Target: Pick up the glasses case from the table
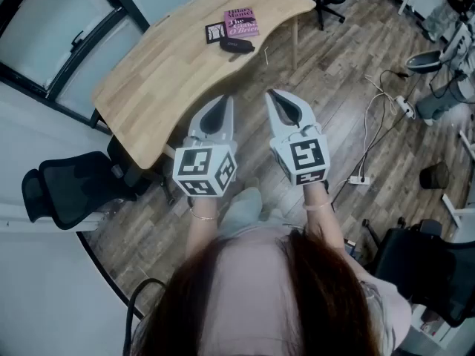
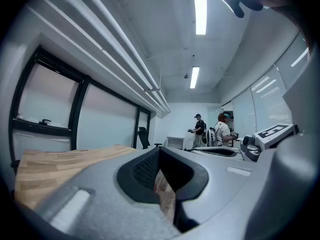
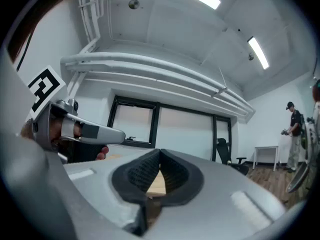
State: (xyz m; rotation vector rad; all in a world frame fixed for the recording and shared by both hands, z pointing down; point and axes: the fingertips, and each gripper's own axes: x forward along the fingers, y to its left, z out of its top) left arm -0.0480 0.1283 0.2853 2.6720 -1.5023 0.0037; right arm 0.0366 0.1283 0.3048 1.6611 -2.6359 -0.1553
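- Black oblong glasses case (image 1: pixel 237 45): lies on the far end of the light wooden curved table (image 1: pixel 159 84), just near of a purple paperback book (image 1: pixel 241 21).
- Grey left gripper (image 1: pixel 223 102): jaws clenched together, empty, well apart from the case.
- Grey right gripper (image 1: pixel 274 98): jaws clenched together, empty, beside the left one, above the wood-plank floor (image 1: pixel 349 102).

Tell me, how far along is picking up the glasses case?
Nothing looks done yet: the dark oval glasses case lies on the light wooden table, beside a purple book. Nothing is in hand: the left claw and right claw are shut, empty, short of the case. Reaching, gripping and lifting remain.
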